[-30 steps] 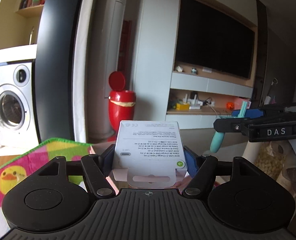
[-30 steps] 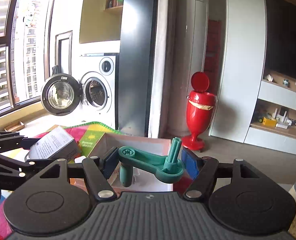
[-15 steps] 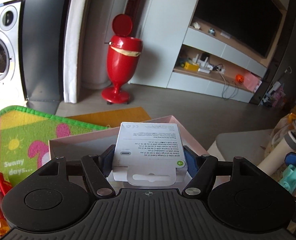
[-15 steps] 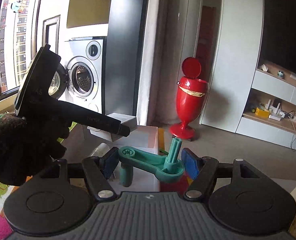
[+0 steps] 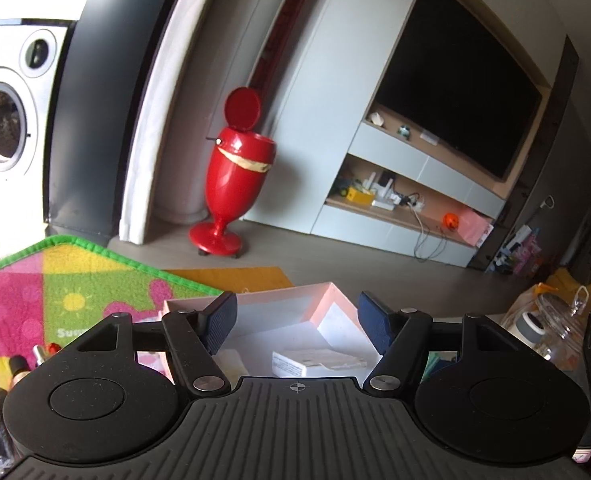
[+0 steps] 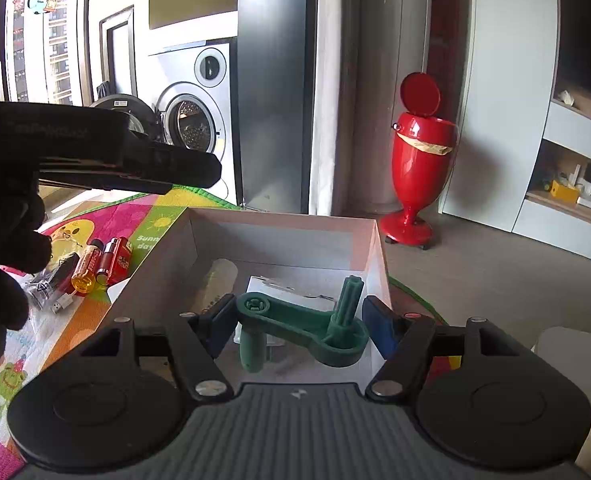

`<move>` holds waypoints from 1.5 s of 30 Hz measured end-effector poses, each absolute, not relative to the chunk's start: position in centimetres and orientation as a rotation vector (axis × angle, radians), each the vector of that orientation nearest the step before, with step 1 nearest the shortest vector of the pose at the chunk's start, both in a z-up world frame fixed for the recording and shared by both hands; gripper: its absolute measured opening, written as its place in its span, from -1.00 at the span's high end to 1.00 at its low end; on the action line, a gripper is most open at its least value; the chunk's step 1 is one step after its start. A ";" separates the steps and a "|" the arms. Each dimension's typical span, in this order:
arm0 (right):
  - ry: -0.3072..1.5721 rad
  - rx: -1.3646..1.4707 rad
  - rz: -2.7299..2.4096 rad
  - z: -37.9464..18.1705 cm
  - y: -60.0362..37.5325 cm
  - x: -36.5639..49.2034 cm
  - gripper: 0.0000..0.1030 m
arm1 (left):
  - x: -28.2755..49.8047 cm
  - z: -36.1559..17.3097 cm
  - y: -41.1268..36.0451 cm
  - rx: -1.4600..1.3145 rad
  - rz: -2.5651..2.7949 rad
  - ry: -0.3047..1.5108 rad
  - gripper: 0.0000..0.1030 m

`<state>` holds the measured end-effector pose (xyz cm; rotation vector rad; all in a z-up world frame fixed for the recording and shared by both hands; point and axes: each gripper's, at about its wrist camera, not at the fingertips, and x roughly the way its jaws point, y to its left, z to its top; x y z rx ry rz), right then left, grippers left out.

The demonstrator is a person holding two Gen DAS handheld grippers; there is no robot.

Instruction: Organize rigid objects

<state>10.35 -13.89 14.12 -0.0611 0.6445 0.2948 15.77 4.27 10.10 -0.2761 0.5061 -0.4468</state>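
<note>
My left gripper point(image 5: 297, 322) is open and empty above a pink-walled cardboard box point(image 5: 251, 300). The white cable package point(image 5: 315, 362) lies flat inside the box, below the jaws. My right gripper point(image 6: 297, 320) is shut on a green plastic crank handle point(image 6: 295, 326) and holds it over the same box point(image 6: 279, 222). The white package point(image 6: 291, 292) and a pale cylinder point(image 6: 217, 280) lie in the box under the crank. The left gripper's body point(image 6: 107, 156) and a black-gloved hand show at the left of the right wrist view.
A colourful play mat point(image 6: 75, 280) lies under the box, with lighters point(image 6: 113, 260), an orange tube point(image 6: 87, 272) and a USB plug beside it. A red pedal bin point(image 6: 417, 168) stands behind. A washing machine point(image 6: 195, 120) is at the back left. A glass jar point(image 5: 551, 320) stands right.
My left gripper has opened and let go of the white package, which now lies in the box. My right gripper has moved over the box with the green crank.
</note>
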 end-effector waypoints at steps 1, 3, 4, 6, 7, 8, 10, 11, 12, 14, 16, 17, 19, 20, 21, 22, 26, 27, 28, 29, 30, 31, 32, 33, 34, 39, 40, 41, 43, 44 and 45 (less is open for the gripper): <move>0.655 -0.059 0.312 13.9 -13.7 10.5 -0.37 | 14.7 10.1 5.7 -0.289 -0.399 0.477 -0.39; 0.668 -0.045 0.338 13.7 -13.5 10.7 -0.56 | 12.5 10.0 8.4 -0.274 -0.278 0.426 -0.40; 0.660 -0.040 0.342 13.9 -13.4 10.1 -0.61 | 11.4 9.8 9.8 -0.260 -0.216 0.405 -0.40; 0.625 -0.043 0.351 14.3 -13.6 9.0 -0.61 | 9.4 9.2 12.9 -0.239 -0.084 0.385 -0.40; 0.605 -0.050 0.356 14.6 -13.6 8.3 -0.62 | 8.7 8.8 14.0 -0.236 -0.039 0.389 -0.40; 0.585 -0.062 0.358 14.9 -13.7 7.5 -0.62 | 7.8 8.4 15.6 -0.239 0.013 0.399 -0.40; 0.548 -0.094 0.354 15.4 -13.5 6.0 -0.64 | 6.6 7.3 18.4 -0.275 0.068 0.437 -0.39; 0.537 -0.114 0.354 15.7 -13.4 5.4 -0.64 | 6.1 6.8 19.4 -0.295 0.082 0.456 -0.39; 0.531 -0.136 0.358 15.8 -13.1 4.7 -0.64 | 5.8 6.3 20.1 -0.312 0.090 0.474 -0.37; 0.527 -0.188 0.368 15.7 -12.2 3.5 -0.64 | 5.4 5.4 21.0 -0.328 0.086 0.513 -0.34; 0.523 -0.244 0.378 15.4 -11.2 2.5 -0.64 | 5.4 4.9 20.8 -0.318 0.073 0.530 -0.34; 0.517 -0.276 0.383 15.3 -10.5 2.0 -0.64 | 5.3 4.7 20.5 -0.301 0.061 0.532 -0.34; 0.505 -0.326 0.400 15.1 -9.3 0.9 -0.64 | 5.6 4.6 19.6 -0.261 0.033 0.530 -0.22; 0.502 -0.342 0.412 15.1 -8.8 0.6 -0.64 | 5.8 4.4 18.9 -0.241 0.025 0.531 -0.04; 0.499 -0.353 0.423 15.2 -8.3 0.3 -0.64 | 6.2 4.3 18.4 -0.226 0.018 0.535 0.12; 0.496 -0.360 0.431 15.2 -8.0 0.1 -0.64 | 6.8 4.2 17.7 -0.204 0.013 0.542 0.15; 0.489 -0.370 0.454 15.5 -6.9 -0.9 -0.64 | 9.3 3.1 16.2 -0.138 0.030 0.587 0.15; 0.493 -0.368 0.458 15.4 -6.9 -1.0 -0.64 | 9.9 2.7 16.0 -0.127 0.032 0.605 0.16; 0.498 -0.368 0.463 15.4 -6.7 -1.1 -0.64 | 10.3 2.4 15.8 -0.121 0.033 0.615 0.16; 0.503 -0.369 0.466 15.3 -6.5 -1.1 -0.64 | 10.8 2.0 15.7 -0.113 0.035 0.627 0.17; 0.506 -0.372 0.469 15.2 -6.3 -1.2 -0.64 | 11.1 1.7 15.7 -0.107 0.037 0.638 0.25; 0.510 -0.373 0.472 15.2 -6.1 -1.2 -0.64 | 11.2 1.4 15.7 -0.105 0.038 0.649 0.32; 0.513 -0.371 0.476 15.2 -5.9 -1.1 -0.64 | 11.0 1.3 15.8 -0.108 0.037 0.655 0.47; 0.514 -0.367 0.483 15.3 -5.7 -0.9 -0.64 | 10.7 1.3 15.9 -0.115 0.031 0.652 0.50; 0.513 -0.361 0.490 15.4 -5.5 -0.8 -0.64 | 10.1 1.3 16.0 -0.123 0.023 0.647 0.54; 0.528 -0.313 0.544 16.5 -3.9 1.5 -0.21 | 4.6 1.6 15.8 -0.142 -0.043 0.638 0.60; 0.547 -0.302 0.559 16.7 -3.3 2.3 -0.07 | 3.3 1.6 15.7 -0.145 -0.062 0.643 0.60; 0.566 -0.291 0.572 16.8 -2.7 3.0 -0.03 | 2.1 1.6 15.6 -0.149 -0.081 0.647 0.60; 0.615 -0.264 0.607 16.9 -1.2 4.9 0.02 | 0.0 1.5 15.5 -0.158 -0.108 0.650 0.60; 0.643 -0.256 0.625 16.9 -0.2 6.0 0.02 | -0.8 1.4 15.5 -0.166 -0.114 0.648 0.60; 0.672 -0.249 0.637 16.8 0.7 7.1 0.02 | -1.6 1.3 15.6 -0.181 -0.116 0.642 0.60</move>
